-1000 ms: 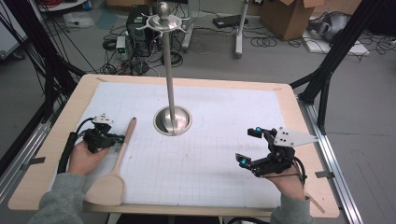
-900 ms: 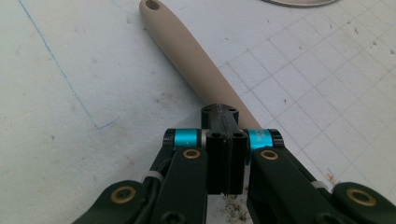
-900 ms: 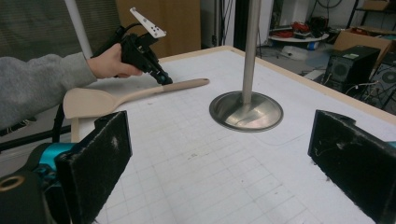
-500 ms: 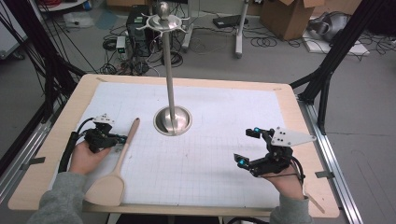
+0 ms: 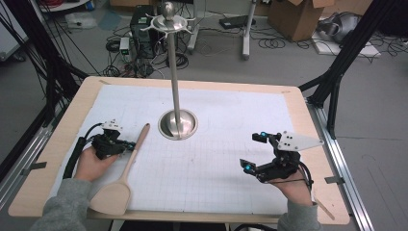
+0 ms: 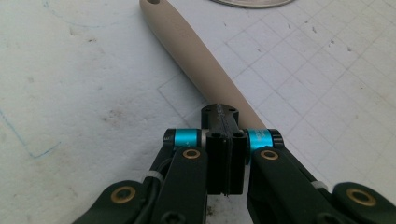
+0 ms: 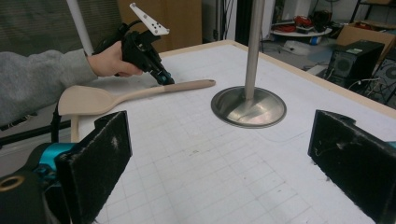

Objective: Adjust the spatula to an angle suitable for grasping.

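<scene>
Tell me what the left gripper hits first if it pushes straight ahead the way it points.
The left gripper, shut, points at the pale wooden spatula's handle just past its tips; it would probably meet that first, though whether they already touch is unclear.

No words, brand names, numbers or signs can be read anywhere in these pictures. The white sheet [image 5: 216,159] on the worktop [image 5: 62,159] bears a printed square grid and a few faint blue pen lines, none of them forming letters or figures. The wooden spatula [image 5: 122,178], the metal stand [image 5: 177,122], the left gripper [image 5: 126,144] and the right gripper [image 5: 255,151] carry no legible marking. Cardboard boxes [image 5: 298,17] on the floor beyond the worktop show no print that can be made out.
</scene>
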`<state>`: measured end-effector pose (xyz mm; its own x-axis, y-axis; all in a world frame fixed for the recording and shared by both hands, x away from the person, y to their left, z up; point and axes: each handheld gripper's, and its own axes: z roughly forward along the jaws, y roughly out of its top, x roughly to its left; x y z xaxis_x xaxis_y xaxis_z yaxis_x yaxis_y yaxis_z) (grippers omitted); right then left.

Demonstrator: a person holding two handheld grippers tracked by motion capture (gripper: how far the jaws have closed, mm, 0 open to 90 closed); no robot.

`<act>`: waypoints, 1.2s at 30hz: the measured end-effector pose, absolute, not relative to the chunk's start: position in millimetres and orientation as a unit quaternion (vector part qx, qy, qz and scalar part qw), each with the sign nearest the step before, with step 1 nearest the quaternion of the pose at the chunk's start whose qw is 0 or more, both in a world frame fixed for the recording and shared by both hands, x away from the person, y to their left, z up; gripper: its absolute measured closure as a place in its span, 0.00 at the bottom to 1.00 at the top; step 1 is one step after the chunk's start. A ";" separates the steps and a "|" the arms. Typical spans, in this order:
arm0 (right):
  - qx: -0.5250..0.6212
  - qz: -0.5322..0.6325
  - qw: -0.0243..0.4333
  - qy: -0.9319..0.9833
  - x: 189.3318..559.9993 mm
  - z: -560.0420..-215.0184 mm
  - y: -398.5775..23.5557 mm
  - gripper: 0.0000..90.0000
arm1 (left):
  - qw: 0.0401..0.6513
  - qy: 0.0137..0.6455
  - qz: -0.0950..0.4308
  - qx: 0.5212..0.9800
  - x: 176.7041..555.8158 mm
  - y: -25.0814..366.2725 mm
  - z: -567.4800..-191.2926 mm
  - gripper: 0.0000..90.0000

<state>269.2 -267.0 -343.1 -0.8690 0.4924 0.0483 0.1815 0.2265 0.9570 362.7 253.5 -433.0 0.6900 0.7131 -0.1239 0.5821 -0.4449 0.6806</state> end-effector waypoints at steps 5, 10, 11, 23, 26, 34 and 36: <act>0.216 0.581 0.133 0.773 269.5 -343.3 -266.4 0.06 | 0.352 0.384 0.097 0.848 361.7 252.7 -433.6 0.99; 0.217 0.582 0.133 0.772 269.6 -343.2 -267.2 0.06 | 0.363 0.381 0.119 0.842 351.7 255.7 -420.9 0.99; 0.218 0.582 0.133 0.772 269.5 -343.1 -267.2 0.06 | 0.364 0.378 0.123 0.842 348.7 256.1 -417.7 0.99; 0.216 0.582 0.132 0.773 270.7 -343.3 -265.5 0.06 | 0.394 0.373 0.147 0.827 300.9 248.7 -409.9 0.99; 0.216 0.581 0.132 0.773 271.8 -343.7 -265.4 0.06 | 0.392 0.375 0.148 0.827 294.3 247.5 -409.7 0.99; 0.215 0.582 0.129 0.774 273.0 -343.8 -263.2 0.06 | 0.373 0.364 0.150 0.840 274.7 235.2 -412.8 0.99; 0.213 0.583 0.130 0.773 273.8 -343.9 -262.6 0.06 | 0.370 0.364 0.148 0.842 272.1 231.7 -414.7 0.99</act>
<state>273.8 -262.6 -343.9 -0.8753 0.4812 0.0471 0.1776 0.2295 0.9570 272.1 231.7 -414.7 0.6916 0.7220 -0.0192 0.5026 -0.4620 0.7307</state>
